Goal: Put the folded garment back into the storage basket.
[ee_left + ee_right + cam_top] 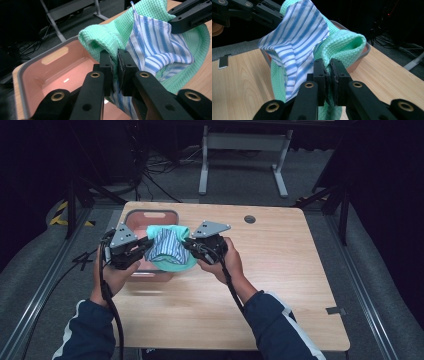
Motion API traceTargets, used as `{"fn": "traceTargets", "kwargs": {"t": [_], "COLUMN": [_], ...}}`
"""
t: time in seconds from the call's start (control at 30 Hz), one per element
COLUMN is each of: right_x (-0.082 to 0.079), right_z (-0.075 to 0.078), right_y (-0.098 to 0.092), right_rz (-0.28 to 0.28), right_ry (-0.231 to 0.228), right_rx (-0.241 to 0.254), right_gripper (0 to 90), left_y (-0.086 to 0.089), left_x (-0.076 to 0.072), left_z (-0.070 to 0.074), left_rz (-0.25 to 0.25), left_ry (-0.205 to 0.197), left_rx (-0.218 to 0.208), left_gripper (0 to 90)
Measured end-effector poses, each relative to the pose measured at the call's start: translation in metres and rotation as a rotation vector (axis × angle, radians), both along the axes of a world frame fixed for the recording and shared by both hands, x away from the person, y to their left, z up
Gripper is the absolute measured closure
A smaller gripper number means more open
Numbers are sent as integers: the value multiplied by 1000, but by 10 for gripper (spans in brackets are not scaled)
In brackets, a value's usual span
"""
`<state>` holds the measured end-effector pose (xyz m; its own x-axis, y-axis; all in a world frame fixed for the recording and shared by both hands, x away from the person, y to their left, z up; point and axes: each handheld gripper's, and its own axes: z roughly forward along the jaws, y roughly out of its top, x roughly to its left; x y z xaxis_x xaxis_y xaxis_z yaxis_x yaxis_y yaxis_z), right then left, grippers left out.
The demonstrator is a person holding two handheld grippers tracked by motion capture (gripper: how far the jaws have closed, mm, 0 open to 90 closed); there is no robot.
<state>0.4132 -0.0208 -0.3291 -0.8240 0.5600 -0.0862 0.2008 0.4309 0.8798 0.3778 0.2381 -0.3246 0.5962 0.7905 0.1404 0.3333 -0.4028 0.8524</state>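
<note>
Gripping a bundle of two cloths between them, the left gripper (143, 246) and the right gripper (190, 246) hold it above the worktop (280, 270), at the near right rim of the pink bin (150, 215), which stands near the far left corner. The bundle consists of a green waffle-weave cloth (172, 262) wrapped partly around a blue-and-white striped cloth (162, 246). In the left gripper view, the left gripper (117, 65) has its jaws clamped on both fabrics, with the striped cloth (155, 50) spreading to one side, the green cloth (105, 37) folding over the jaws, and the pink bin (50, 72) lying open beneath. In the right gripper view, the right gripper (329, 73) likewise has its jaws closed on the fabric where the striped cloth (294, 47) meets the green cloth (342, 47). Each gripper grasps an opposite side of the bundle, which sags slightly between them.
</note>
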Motion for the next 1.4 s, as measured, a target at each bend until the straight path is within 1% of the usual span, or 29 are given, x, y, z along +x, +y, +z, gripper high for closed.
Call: {"fn": "traceTargets", "kwargs": {"t": [0.03, 0.07, 0.1, 0.17, 0.2, 0.23, 0.27, 0.3, 0.33, 0.4, 0.43, 0.47, 0.5, 0.57, 0.6, 0.67, 0.73, 0.83, 0.87, 0.93, 1.0, 1.03, 1.1, 1.13, 1.17, 1.23, 1.3, 1.4], "right_x": [1, 1, 2, 3, 4, 5, 7, 7, 8, 10, 11, 13, 13, 16, 18, 21, 22, 26, 26, 29, 33, 35, 38, 39, 39, 41, 42, 45], "right_z": [0, 0, 0, 1, 0, 0, -1, -1, -1, -3, -4, -6, -6, -8, -9, -10, -12, -17, -17, -20, -24, -25, -29, -32, -32, -35, -39, -42], "right_y": [5, 5, 7, 12, 14, 16, 20, 20, 22, 27, 30, 35, 35, 40, 43, 49, 56, 67, 67, 71, 75, 76, 80, 82, 82, 84, 85, 85], "right_rz": [8, 8, 13, 21, 24, 27, 31, 31, 33, 37, 38, 38, 38, 37, 33, 34, 29, 27, 27, 29, 28, 28, 25, 23, 23, 17, 11, 8], "right_ry": [2, 2, 4, 2, 3, 6, 7, 7, 13, 19, 22, 15, 15, 23, 23, 32, 30, 38, 38, 46, 53, 61, 63, 70, 70, 75, 79, 84], "right_rx": [-1, -1, 2, -2, -3, 3, 6, 6, 11, 21, 19, 9, 9, 13, 19, 23, 16, 4, 4, -2, -13, -15, -35, -44, -44, -51, -57, -53], "right_gripper": [836, 836, 836, 836, 836, 836, 836, 836, 836, 835, 836, 835, 835, 835, 835, 835, 835, 835, 835, 835, 835, 835, 834, 833, 833, 833, 833, 831], "left_y": [6, 6, 9, 12, 15, 17, 21, 21, 23, 27, 29, 30, 31, 35, 37, 40, 44, 49, 49, 52, 52, 52, 52, 53, 53, 54, 55, 54], "left_x": [1, 1, 1, 1, 2, 3, 4, 4, 4, 5, 5, 5, 5, 5, 5, 6, 8, 13, 13, 15, 17, 18, 21, 24, 24, 26, 27, 29], "left_z": [0, 0, 0, -1, -2, -2, -3, -3, -4, -6, -6, -7, -7, -8, -8, -10, -13, -17, -17, -19, -21, -24, -27, -31, -31, -34, -37, -39], "left_rz": [7, 7, 11, 18, 28, 28, 41, 41, 50, 63, 66, 72, 75, 93, 99, 118, 129, 145, 145, 161, 164, 168, 168, 168, 168, 170, 173, 174], "left_ry": [-3, -3, 5, 3, 10, 8, 4, 4, 5, 5, 5, 4, 3, 0, -2, -7, -1, 11, 11, 11, 10, 16, 26, 36, 36, 45, 51, 53], "left_rx": [-1, -1, -10, -10, -14, -10, -18, -18, -29, -34, -32, -32, -35, -32, -22, -26, -24, -24, -24, -32, -15, -12, -5, 6, 6, 28, 28, 37], "left_gripper": [831, 831, 831, 830, 831, 830, 829, 828, 828, 828, 828, 828, 828, 828, 828, 828, 828, 827, 827, 827, 826, 826, 826, 825, 826, 825, 824, 823]}}
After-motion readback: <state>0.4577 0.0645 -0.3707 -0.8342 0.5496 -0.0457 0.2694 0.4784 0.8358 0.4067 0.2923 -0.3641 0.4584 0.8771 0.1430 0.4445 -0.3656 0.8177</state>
